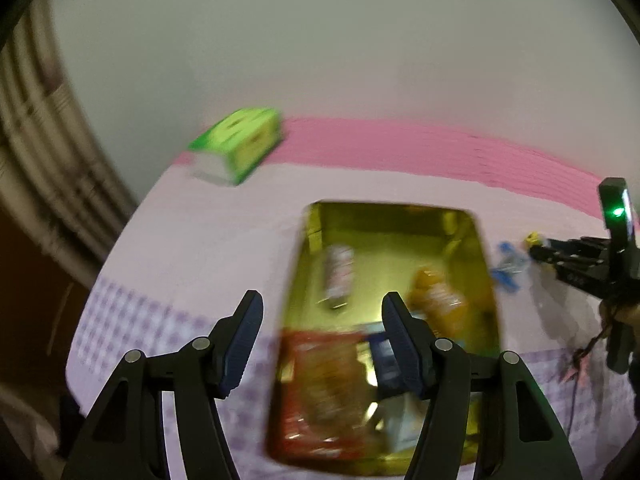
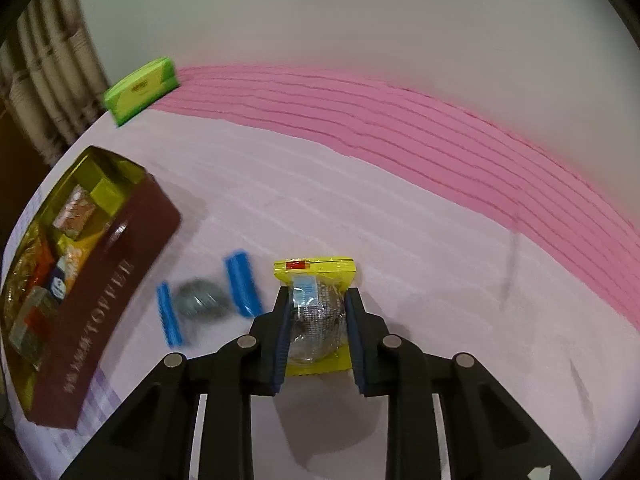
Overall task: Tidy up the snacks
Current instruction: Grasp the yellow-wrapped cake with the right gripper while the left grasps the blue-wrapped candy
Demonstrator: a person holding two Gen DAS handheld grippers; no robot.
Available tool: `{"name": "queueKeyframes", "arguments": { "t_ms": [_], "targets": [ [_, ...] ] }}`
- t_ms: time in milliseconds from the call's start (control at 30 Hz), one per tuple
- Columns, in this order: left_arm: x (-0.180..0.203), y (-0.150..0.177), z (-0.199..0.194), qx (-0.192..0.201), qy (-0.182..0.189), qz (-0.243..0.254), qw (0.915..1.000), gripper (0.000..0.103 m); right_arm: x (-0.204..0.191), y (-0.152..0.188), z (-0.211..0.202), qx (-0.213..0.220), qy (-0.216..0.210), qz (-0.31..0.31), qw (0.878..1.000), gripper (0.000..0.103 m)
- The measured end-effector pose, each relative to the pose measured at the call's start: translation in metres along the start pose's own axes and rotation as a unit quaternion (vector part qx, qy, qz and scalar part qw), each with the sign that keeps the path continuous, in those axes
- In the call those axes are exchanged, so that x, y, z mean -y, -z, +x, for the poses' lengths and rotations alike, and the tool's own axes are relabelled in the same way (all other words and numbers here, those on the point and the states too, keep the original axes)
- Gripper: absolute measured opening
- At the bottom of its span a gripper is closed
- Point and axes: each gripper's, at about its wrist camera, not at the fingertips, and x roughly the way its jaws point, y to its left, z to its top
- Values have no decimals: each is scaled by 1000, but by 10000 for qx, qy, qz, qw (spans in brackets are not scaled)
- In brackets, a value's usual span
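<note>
Left hand-held gripper first, seen through its own wrist camera: I am holding it wide open with nothing between its blue-padded fingers, hovering above the gold-lined tin that is sitting on the pink-covered bench. Inside the tin, blurred by motion, a red packet is lying at the near end, an orange packet toward the right wall and a pale wrapped snack nearer the middle. A green tissue box is resting at the far left of the bench. At the right edge my right hand-held gripper is reaching in beside a blue-ended sweet.

Through the right wrist camera, the right hand-held gripper is closing on the yellow snack packet, its pads pressing both sides of the clear window where a round silvery piece is showing. I cannot tell whether the packet is lifted or resting on the bench. It is looking light, with thin crinkly film that is probably slippery, so I judge the firm round middle to be the best hold, not the flat sealed ends. The blue-ended sweet is lying just to the left, loose on the bench. The tin, maroon outside with gold lettering, is standing further left, already holding several snacks.
</note>
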Motion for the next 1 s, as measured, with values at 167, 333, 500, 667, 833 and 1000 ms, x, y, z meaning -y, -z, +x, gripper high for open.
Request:
{"name": "queueKeyframes", "arguments": {
  "t_ms": [167, 333, 500, 667, 833, 1000],
  "targets": [
    [59, -16, 4, 91, 524, 580, 9969, 63, 20, 30, -22, 170, 535, 319, 9979, 23],
    [109, -25, 18, 78, 900, 982, 9911, 63, 37, 51, -40, 293, 914, 637, 9933, 23],
    [136, -29, 35, -127, 1035, 1083, 9886, 63, 55, 64, -52, 396, 1216, 989, 9868, 23],
    [152, -31, 48, -235, 1048, 1319, 9854, 63, 73, 75, -54, 440, 1307, 1380, 9808, 23],
    [160, -33, 57, -374, 1078, 1449, 9828, 63, 79, 81, -52, 505, 1279, 1579, 9778, 23],
    [172, -33, 72, -545, 1106, 1689, 9779, 62, 84, 88, -52, 594, 1205, 1702, 9762, 24]
  ]
}}
